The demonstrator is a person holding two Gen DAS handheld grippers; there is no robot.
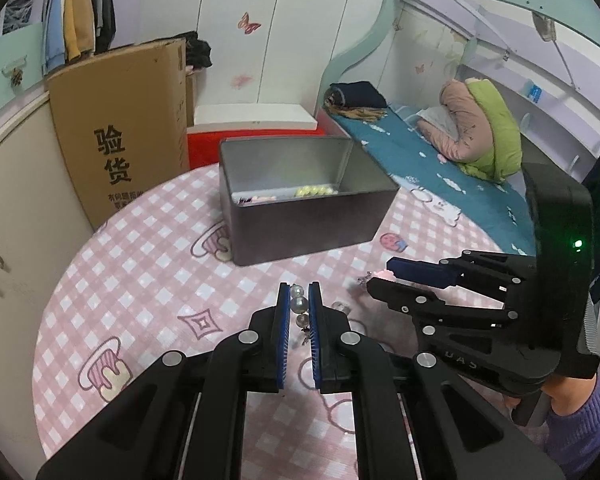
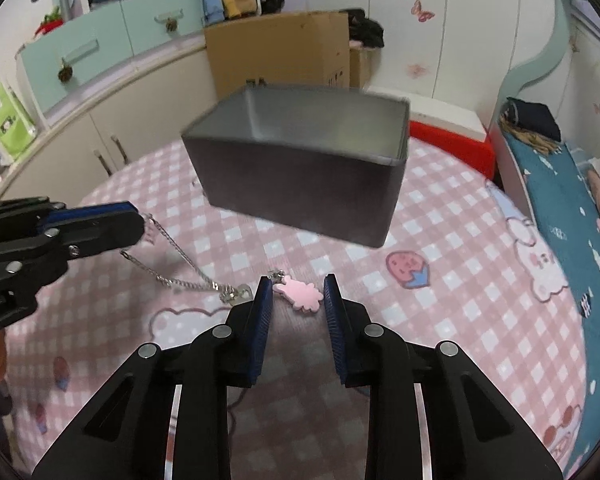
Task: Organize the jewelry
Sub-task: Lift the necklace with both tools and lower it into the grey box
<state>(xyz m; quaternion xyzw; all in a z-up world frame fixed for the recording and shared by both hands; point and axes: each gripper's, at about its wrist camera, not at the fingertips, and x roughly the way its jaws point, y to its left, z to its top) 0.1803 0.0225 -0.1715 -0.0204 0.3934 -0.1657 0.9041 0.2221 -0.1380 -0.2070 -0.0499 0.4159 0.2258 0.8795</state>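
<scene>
My left gripper (image 1: 299, 292) is shut on a string of grey pearls (image 1: 299, 305), held just above the pink checked tablecloth (image 1: 140, 280). In the right wrist view it (image 2: 134, 220) holds a silver chain (image 2: 172, 258) that trails to the cloth. My right gripper (image 2: 297, 286) is open around a pink charm (image 2: 302, 295) lying on the cloth; it also shows at the right of the left wrist view (image 1: 382, 274). A dark open tin box (image 1: 300, 200) stands behind, with yellow beads (image 1: 314, 191) inside; it also shows in the right wrist view (image 2: 300, 168).
A cardboard box (image 1: 124, 128) leans at the table's far left. A bed (image 1: 440, 168) with folded clothes runs along the right. Cabinets (image 2: 100, 136) stand behind the table. A small clear bead (image 1: 340, 306) lies on the cloth.
</scene>
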